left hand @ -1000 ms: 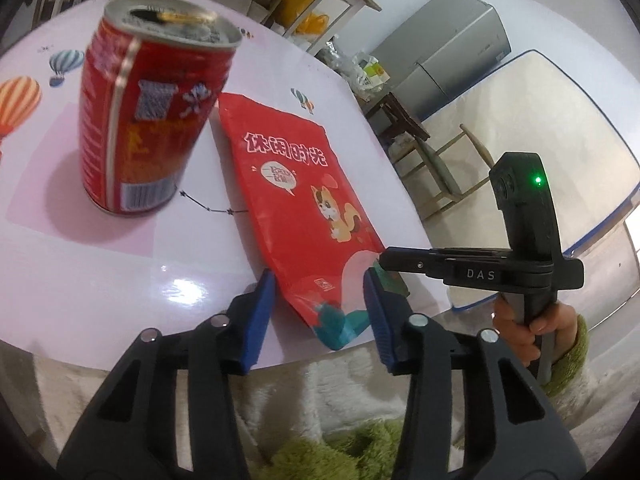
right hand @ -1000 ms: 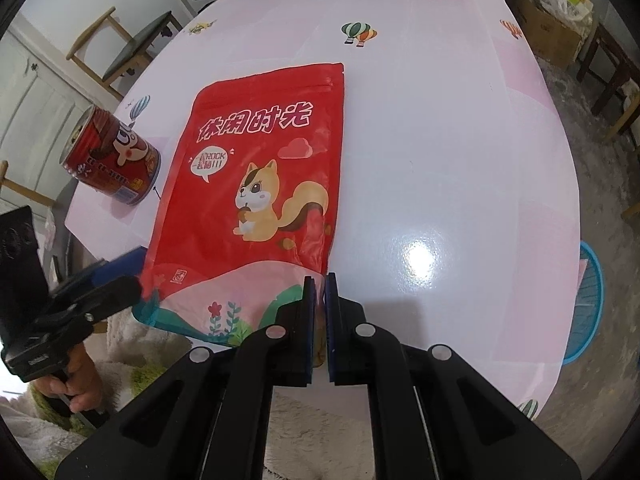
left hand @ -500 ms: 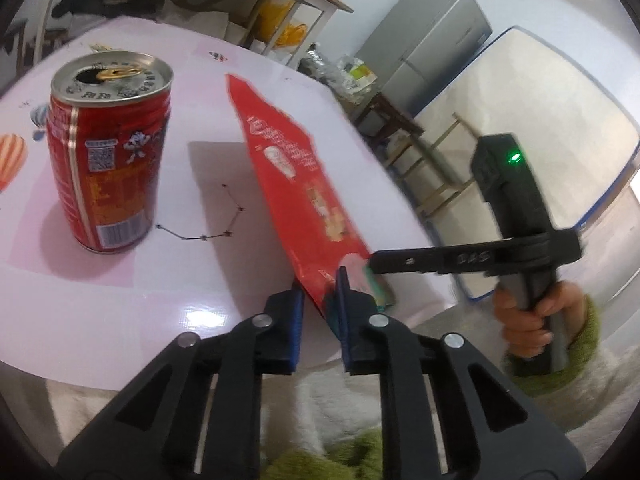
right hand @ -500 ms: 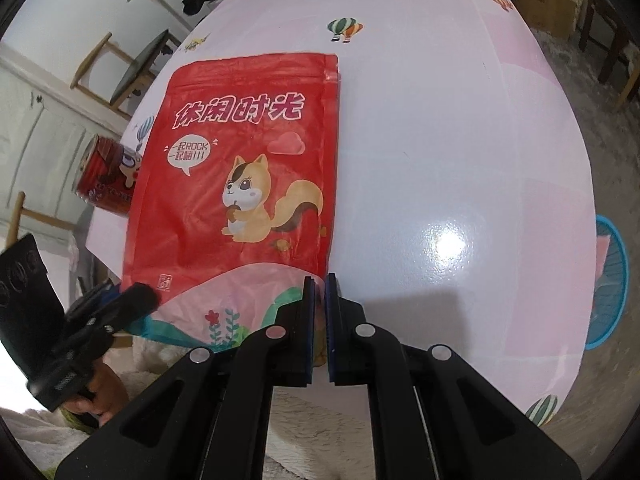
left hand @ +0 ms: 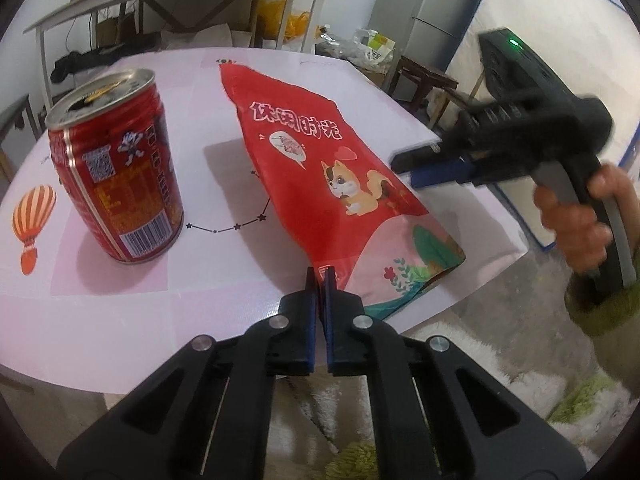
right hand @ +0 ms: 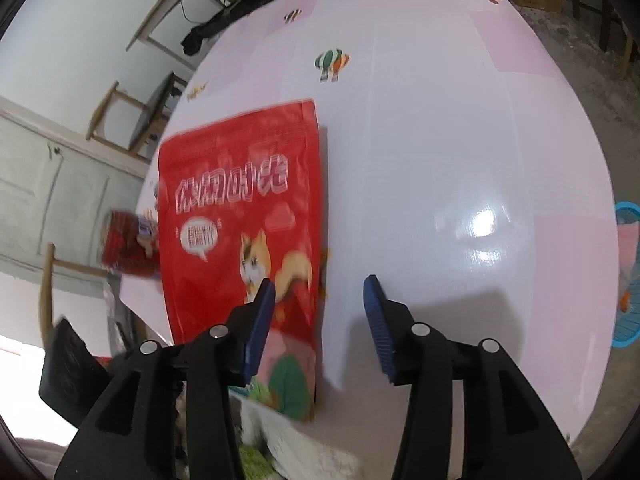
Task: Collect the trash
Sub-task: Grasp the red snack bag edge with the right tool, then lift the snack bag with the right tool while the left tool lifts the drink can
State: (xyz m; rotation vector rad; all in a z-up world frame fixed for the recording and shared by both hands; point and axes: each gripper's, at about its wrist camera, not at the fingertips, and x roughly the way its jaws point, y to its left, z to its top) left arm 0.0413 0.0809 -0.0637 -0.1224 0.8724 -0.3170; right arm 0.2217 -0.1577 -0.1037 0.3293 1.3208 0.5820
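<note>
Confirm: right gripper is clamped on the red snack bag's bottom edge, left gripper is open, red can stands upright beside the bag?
The grippers are swapped. In the left wrist view the left gripper is shut on the red snack bag's bottom edge. The right wrist view shows the right gripper open, its jaws just parted, gripping nothing. The red can does stand upright beside the bag.

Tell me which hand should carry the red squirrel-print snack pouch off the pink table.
Left. The left gripper is shut on the red squirrel-print snack pouch at its near corner, while the right gripper has just opened, jaws clear of it. The red drink can stands untouched.
</note>
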